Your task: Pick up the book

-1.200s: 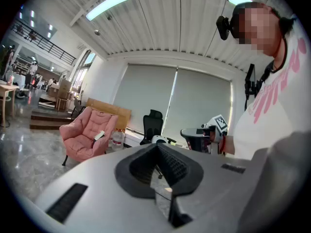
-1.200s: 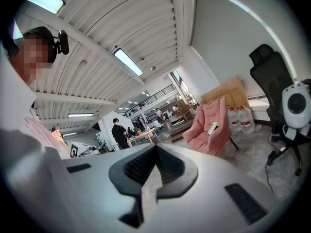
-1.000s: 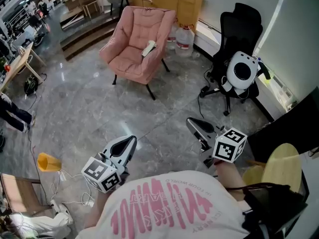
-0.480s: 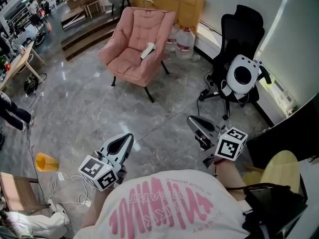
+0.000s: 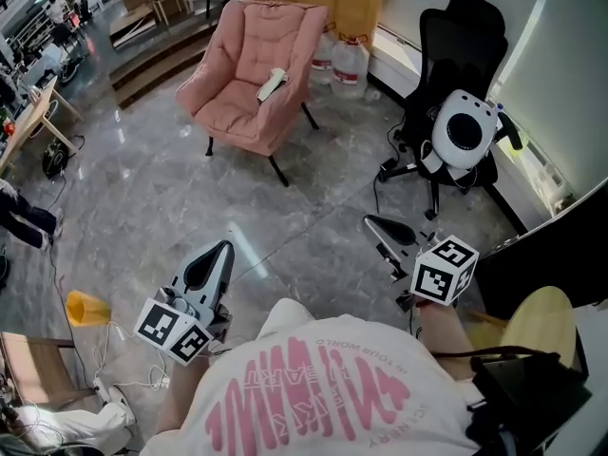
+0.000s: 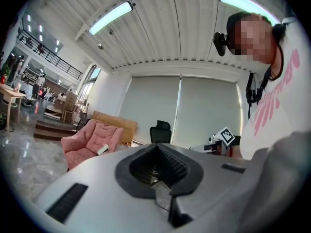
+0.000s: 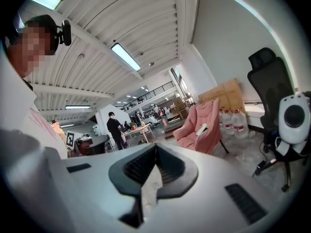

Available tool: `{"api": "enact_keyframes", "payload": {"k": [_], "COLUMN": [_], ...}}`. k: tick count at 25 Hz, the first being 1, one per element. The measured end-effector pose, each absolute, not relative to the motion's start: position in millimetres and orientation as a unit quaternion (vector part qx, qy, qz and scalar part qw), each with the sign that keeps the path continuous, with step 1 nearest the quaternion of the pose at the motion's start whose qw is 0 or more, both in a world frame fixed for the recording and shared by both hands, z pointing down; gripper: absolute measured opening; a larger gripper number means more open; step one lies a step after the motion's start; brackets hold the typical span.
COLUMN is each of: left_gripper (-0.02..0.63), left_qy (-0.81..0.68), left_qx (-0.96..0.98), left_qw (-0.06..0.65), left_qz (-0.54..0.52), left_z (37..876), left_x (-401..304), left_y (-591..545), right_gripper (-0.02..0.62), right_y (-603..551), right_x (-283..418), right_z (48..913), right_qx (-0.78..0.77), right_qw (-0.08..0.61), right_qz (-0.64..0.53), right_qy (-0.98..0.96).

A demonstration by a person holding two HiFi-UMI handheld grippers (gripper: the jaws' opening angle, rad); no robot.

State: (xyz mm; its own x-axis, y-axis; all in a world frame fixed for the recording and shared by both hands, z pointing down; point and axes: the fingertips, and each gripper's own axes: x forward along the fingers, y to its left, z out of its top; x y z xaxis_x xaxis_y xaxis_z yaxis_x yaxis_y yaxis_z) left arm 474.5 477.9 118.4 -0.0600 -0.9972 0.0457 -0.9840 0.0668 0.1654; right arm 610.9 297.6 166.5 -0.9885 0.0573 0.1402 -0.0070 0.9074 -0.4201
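Head view: book (image 5: 271, 85) on seat of pink armchair (image 5: 249, 50), well apart from my left gripper (image 5: 211, 259) and right gripper (image 5: 378, 228). Left gripper view: I read jaws pressed together, empty. Right gripper view: jaws pressed together, empty.

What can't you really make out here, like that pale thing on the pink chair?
- Head view: the book on the pink armchair is too small for its cover to be read.
- Head view: the seat of the black office chair is hidden behind a white round device.
- Head view: the black bag is cut off by the bottom edge.
- Head view: the labels on the water jugs are too small to read.
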Motion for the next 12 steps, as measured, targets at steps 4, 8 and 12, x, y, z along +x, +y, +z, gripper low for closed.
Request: {"api": "enact_keyframes", "payload": {"k": [4,8,12], "left_gripper": [0.009,0.009,0.008], "left_qy": [-0.741,-0.735,-0.726], "left_qx": [0.663,0.670,0.681], "left_qw": [0.093,0.092,0.088], "left_qz": [-0.054,-0.039,-0.024], "left_z": [123,123,121], "left_x": [455,440,417], "left_y": [464,443,420], "right_gripper": [0.012,0.012,0.012], "right_y": [293,285,261], "right_x": [598,585,569], "right_z": [176,186,187], "right_qx": [-0.016,-0.010,0.030], "right_qw": [0.084,0.090,0.073], "right_qz": [0.221,0.237,0.260], "right_qy": [-0.971,-0.967,-0.962]}}
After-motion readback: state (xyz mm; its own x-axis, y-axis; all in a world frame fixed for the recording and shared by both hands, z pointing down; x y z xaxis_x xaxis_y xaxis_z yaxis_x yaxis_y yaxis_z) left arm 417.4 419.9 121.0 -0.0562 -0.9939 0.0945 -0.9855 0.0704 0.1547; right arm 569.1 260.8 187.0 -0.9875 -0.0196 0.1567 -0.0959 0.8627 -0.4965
